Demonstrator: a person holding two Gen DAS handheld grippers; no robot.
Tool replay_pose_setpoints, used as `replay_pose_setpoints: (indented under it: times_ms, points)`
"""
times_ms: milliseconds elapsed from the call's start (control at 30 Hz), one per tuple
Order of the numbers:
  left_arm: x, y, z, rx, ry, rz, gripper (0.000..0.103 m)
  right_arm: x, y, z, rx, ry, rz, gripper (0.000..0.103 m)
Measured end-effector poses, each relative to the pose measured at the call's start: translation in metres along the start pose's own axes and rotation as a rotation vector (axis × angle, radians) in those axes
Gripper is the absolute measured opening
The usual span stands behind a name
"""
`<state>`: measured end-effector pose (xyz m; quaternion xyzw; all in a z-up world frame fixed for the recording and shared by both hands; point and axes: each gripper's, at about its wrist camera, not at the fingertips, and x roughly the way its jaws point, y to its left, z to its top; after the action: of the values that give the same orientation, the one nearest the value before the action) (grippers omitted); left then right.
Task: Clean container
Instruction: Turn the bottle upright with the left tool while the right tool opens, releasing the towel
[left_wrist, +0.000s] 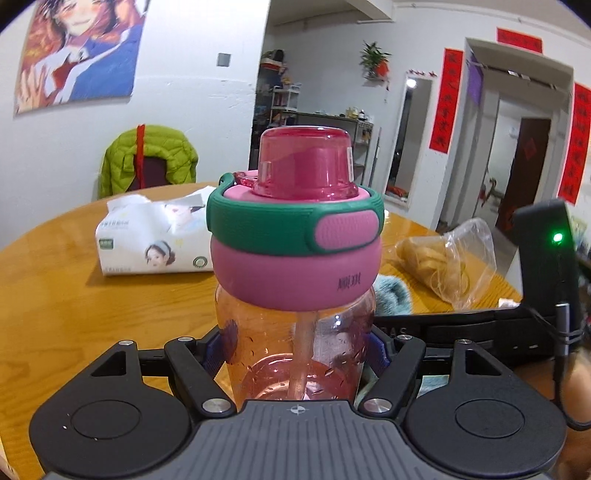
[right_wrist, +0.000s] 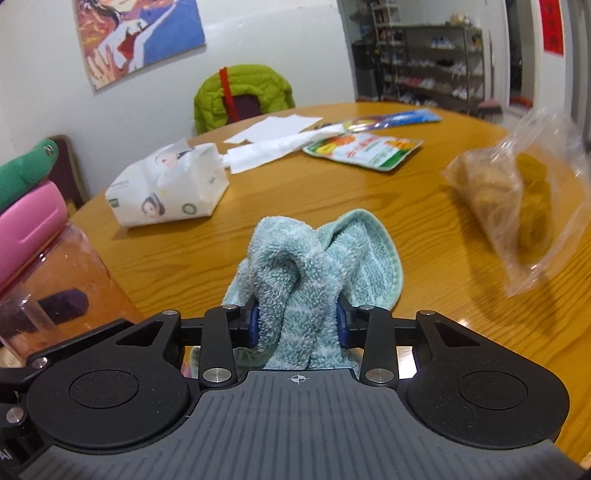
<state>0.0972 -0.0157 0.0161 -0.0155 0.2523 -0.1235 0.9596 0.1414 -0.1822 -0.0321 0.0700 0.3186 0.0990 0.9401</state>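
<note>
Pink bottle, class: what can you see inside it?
Through the clear pink bottle, a straw runs down from the lid. The bottom is hidden by the left gripper.

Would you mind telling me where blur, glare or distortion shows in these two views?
Left wrist view: the bottle is sharp, the poster slightly smeared, door frames bowed by the fisheye. Right wrist view: the plastic bag is motion-blurred, the towel crisp, with glare on the table.

Pretty bright, even indoor light in both views. Glossy counter (right_wrist: 332, 192) throws glare around 4 o'clock in the right wrist view. Heavy fisheye bend, with dark corners. The plastic bag (right_wrist: 517, 206) at 3 o'clock is smeared with blur; the poster (left_wrist: 81, 51) at 10 o'clock looks soft.
</note>
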Motion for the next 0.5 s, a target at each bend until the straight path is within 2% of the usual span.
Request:
replay_pose_setpoints:
  times_ms: [133, 167, 233, 300, 333, 433, 467, 500]
  points:
    - [-0.008, -0.007, 0.002, 0.056, 0.046, 0.001, 0.071, -0.010, -0.006, -0.002, -0.028, -0.026, -0.057, 0.037]
    - [-0.009, -0.007, 0.002, 0.067, 0.057, 0.005, 0.071, -0.012, -0.010, -0.001, -0.014, -0.029, -0.044, 0.037]
    - [-0.009, -0.008, 0.001, 0.077, 0.072, 0.020, 0.071, -0.014, -0.021, 0.000, 0.025, -0.031, 0.001, 0.037]
    - [-0.007, -0.009, 0.001, 0.087, 0.080, 0.039, 0.071, -0.012, -0.031, -0.001, 0.095, -0.007, 0.126, 0.037]
    - [-0.005, -0.010, 0.001, 0.095, 0.071, 0.049, 0.071, -0.009, -0.031, -0.003, 0.113, 0.007, 0.151, 0.037]
    - [0.000, -0.011, 0.002, 0.086, 0.044, 0.070, 0.071, -0.002, -0.020, -0.010, 0.053, -0.006, 0.070, 0.038]
    - [0.000, -0.011, 0.001, 0.084, 0.027, 0.074, 0.071, -0.002, -0.017, -0.011, 0.037, -0.013, 0.058, 0.041]
    - [-0.001, -0.010, 0.000, 0.080, 0.009, 0.078, 0.072, -0.003, -0.015, -0.012, 0.031, -0.015, 0.054, 0.049]
